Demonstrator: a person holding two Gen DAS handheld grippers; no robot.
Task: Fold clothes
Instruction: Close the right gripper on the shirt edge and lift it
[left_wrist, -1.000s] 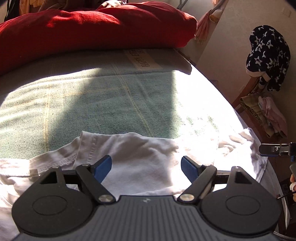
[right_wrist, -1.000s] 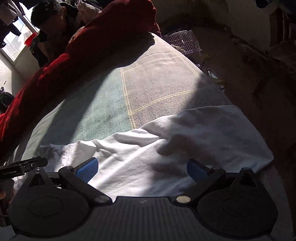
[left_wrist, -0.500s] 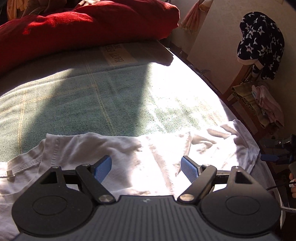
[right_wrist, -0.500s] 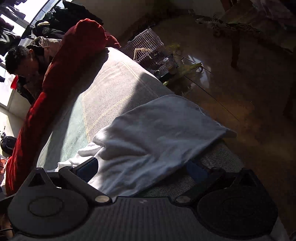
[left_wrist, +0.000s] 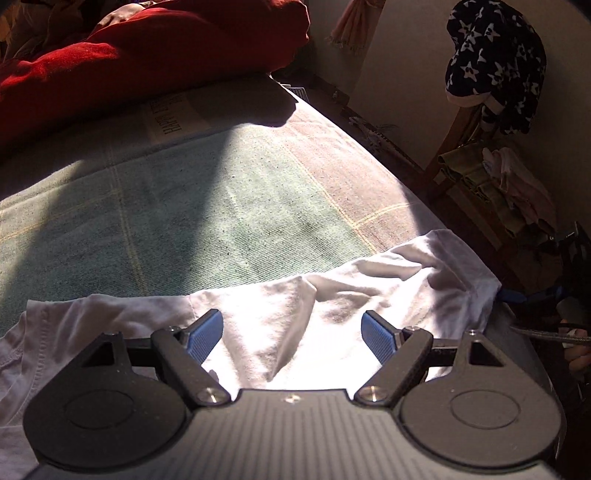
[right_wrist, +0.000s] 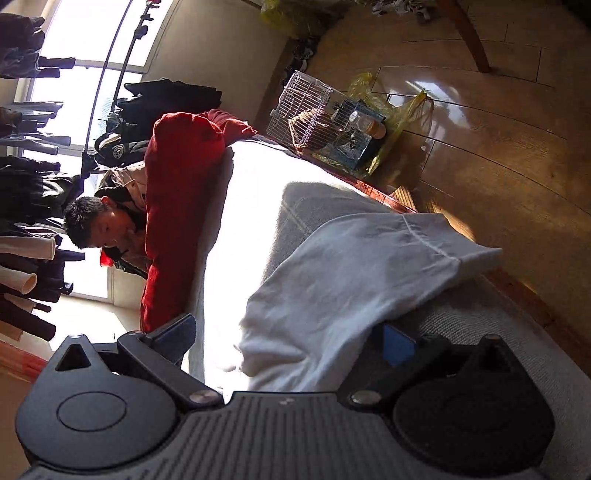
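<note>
A white T-shirt (left_wrist: 295, 317) lies crumpled along the near edge of a bed with a green plaid blanket (left_wrist: 221, 206). My left gripper (left_wrist: 293, 332) hovers open over the shirt's middle, its blue pads apart and holding nothing. My right gripper (right_wrist: 288, 341) is rolled onto its side at the bed's edge and stands open. The shirt's hem end (right_wrist: 351, 277) lies between its jaws, with one blue pad (right_wrist: 397, 347) tucked under the cloth. In the left wrist view the right gripper (left_wrist: 532, 295) shows at the shirt's right corner.
A red duvet (left_wrist: 147, 55) is heaped at the bed's far side, with a person (right_wrist: 99, 225) behind it. A chair holds a star-patterned garment (left_wrist: 495, 66) and folded clothes (left_wrist: 498, 184). A wire cage (right_wrist: 317, 114) stands on the wooden floor (right_wrist: 498, 129).
My left gripper has slid right along the shirt. My right gripper has rolled sideways and dropped to the shirt's end at the bed's edge. Both stayed open.
</note>
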